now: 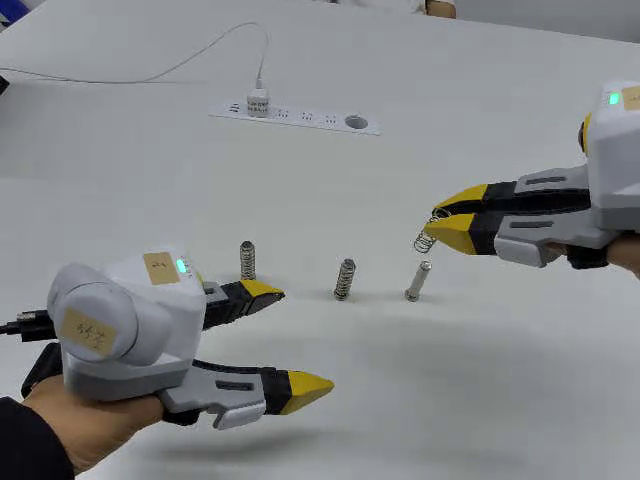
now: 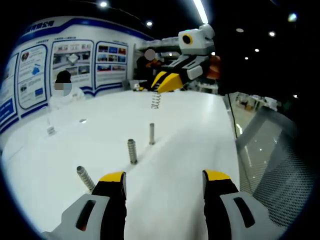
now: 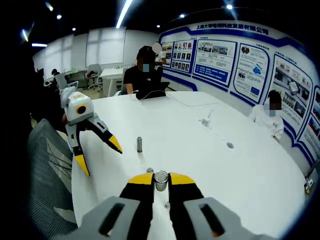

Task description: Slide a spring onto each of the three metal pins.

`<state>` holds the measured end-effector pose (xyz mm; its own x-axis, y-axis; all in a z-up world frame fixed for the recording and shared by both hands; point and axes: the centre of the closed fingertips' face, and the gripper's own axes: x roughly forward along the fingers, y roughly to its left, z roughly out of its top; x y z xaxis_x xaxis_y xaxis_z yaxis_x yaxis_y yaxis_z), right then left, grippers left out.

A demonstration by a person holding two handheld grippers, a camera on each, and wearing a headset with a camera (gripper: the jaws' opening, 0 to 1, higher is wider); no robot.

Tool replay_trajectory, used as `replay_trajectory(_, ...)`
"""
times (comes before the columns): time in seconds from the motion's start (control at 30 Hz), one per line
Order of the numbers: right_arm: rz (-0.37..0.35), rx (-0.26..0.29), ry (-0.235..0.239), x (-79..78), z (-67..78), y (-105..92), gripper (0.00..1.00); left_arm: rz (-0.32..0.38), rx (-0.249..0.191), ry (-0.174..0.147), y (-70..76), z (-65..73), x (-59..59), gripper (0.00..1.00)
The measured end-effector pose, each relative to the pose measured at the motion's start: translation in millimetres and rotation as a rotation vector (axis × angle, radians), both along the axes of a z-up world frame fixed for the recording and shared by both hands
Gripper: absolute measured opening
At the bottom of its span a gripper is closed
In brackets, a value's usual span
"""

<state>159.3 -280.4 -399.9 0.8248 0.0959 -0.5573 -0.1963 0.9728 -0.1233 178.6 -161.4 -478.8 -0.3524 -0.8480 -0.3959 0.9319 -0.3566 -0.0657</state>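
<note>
Unreadable tan label [image 1: 161,266] on left gripper [image 1: 305,338]

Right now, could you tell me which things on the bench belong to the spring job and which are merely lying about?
Job: bare pin; left sprung pin; middle sprung pin; spring held in the right claw; open left claw.
Lying about: power strip; white plug in it; its cable.

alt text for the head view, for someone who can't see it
The right gripper holds a spring above the one bare pin on a white table. Two other pins already carry springs, and the left gripper is open at lower left.
</note>
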Motion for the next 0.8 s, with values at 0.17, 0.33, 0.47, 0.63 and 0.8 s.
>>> replay_trajectory(0.17,-0.043,-0.008,0.024,-1.7,-11.1,-11.2,0.12,0.004,0.003,0.003,0.2,0.2,0.1,0.64)
replay_trajectory(0.33,-0.072,-0.008,0.042,-2.1,-21.2,-19.4,0.12,0.004,0.004,0.003,0.1,-0.2,0.3,0.64)
replay_trajectory(0.47,-0.083,-0.001,0.06,-2.3,-30.0,-22.2,0.12,0.005,0.003,0.004,0.1,0.0,0.4,0.65)
replay_trajectory(0.63,-0.093,0.002,0.065,-1.6,-36.0,-24.8,0.12,0.007,0.004,0.006,0.5,-0.1,1.3,0.65)
replay_trajectory(0.8,-0.102,0.013,0.07,-1.0,-41.2,-25.9,0.12,0.011,0.008,0.003,1.2,-1.3,2.0,0.65)
